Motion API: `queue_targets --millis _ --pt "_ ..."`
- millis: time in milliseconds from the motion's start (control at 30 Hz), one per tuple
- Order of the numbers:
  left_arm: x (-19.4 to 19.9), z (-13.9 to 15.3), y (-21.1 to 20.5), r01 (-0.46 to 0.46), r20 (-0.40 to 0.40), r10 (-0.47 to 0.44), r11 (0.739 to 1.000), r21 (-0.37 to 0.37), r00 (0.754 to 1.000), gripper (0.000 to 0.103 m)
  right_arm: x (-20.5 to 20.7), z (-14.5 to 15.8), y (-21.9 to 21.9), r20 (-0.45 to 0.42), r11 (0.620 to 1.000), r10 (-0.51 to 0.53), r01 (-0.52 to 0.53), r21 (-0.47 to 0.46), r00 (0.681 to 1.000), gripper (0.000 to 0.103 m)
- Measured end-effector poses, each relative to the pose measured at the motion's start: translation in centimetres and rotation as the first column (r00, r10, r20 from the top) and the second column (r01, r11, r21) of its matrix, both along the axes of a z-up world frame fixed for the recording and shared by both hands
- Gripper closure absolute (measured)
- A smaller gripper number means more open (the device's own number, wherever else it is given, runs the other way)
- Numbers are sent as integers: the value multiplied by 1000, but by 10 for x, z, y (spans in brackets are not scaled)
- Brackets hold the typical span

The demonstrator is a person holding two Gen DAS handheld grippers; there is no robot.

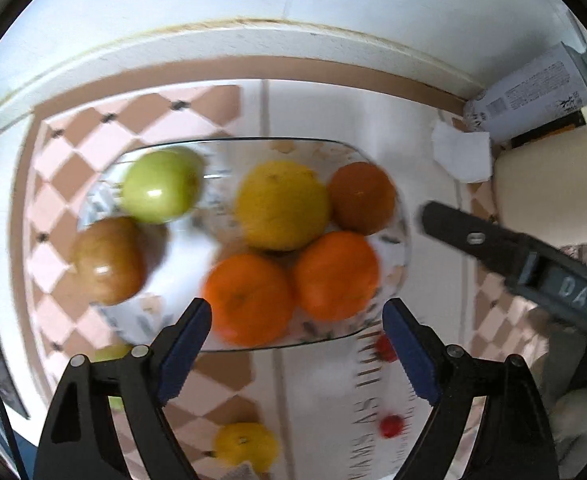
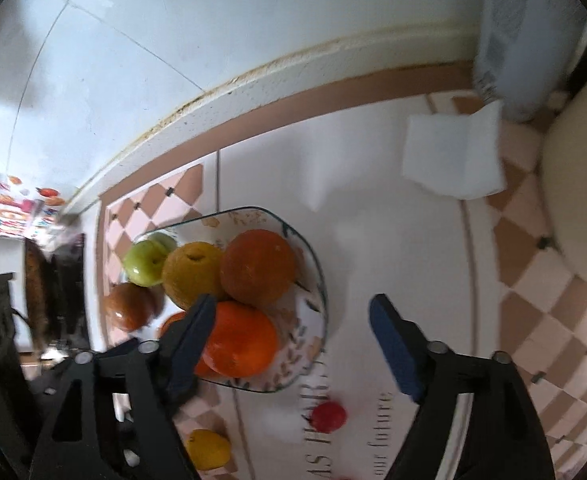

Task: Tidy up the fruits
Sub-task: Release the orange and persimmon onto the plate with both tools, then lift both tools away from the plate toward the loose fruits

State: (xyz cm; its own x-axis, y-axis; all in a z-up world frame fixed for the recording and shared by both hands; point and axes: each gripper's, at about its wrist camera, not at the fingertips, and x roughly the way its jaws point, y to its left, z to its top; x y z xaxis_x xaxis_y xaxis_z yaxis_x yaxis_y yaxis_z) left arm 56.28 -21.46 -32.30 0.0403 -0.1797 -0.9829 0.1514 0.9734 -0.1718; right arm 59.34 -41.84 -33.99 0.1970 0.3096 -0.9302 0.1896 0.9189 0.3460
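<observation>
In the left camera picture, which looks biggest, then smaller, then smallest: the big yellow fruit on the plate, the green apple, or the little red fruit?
1. Big yellow fruit
2. Green apple
3. Little red fruit, by far the smallest

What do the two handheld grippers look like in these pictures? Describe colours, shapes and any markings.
The left gripper has black, angular plastic fingers with silver round pivot pins and blue pads on their inner faces. The right gripper is built the same way: black linkage, silver pins, blue pads. Seen from the left wrist camera, its black finger carries a grey plate lettered "DAS".
</observation>
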Motion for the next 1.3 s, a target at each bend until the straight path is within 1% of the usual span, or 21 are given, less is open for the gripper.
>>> queue_targets --millis 100,233,300,433,567,767,833,967,1133,1267,1300 --pt "-7 2 22 -20 26 19 999 36 999 16 -12 6 6 8 997 5 -4 -75 1000 19" --pt "-15 3 51 -53 60 48 994 91 997 16 -32 14 18 23 994 9 -6 -113 1000 19" --pt "-19 7 63 -68 75 61 993 101 995 16 -42 18 27 29 991 13 -9 -134 999 10" --pt "-32 19 82 -92 116 78 989 116 990 16 -64 31 48 58 979 49 -37 -199 997 10" --pt "-48 36 90 -91 166 68 987 133 984 16 -84 47 64 92 970 63 -40 -238 994 10" --pt "-75 69 93 -73 248 41 990 120 968 16 -116 79 79 155 963 52 -9 -269 987 10" --pt "-86 81 94 -67 281 32 991 114 959 16 -129 90 83 178 961 53 -2 -276 983 10" --pt "-109 104 95 -52 328 21 995 87 944 16 -156 111 89 218 959 46 17 -281 975 10" --pt "-133 125 95 -38 369 12 997 64 930 16 -183 134 89 257 964 18 51 -260 966 10" --pt "-148 136 96 -40 392 14 998 58 920 16 -202 155 91 295 962 10 71 -264 956 10" --pt "-153 141 97 -44 405 16 997 61 914 16 -207 161 92 305 961 9 75 -265 952 10"
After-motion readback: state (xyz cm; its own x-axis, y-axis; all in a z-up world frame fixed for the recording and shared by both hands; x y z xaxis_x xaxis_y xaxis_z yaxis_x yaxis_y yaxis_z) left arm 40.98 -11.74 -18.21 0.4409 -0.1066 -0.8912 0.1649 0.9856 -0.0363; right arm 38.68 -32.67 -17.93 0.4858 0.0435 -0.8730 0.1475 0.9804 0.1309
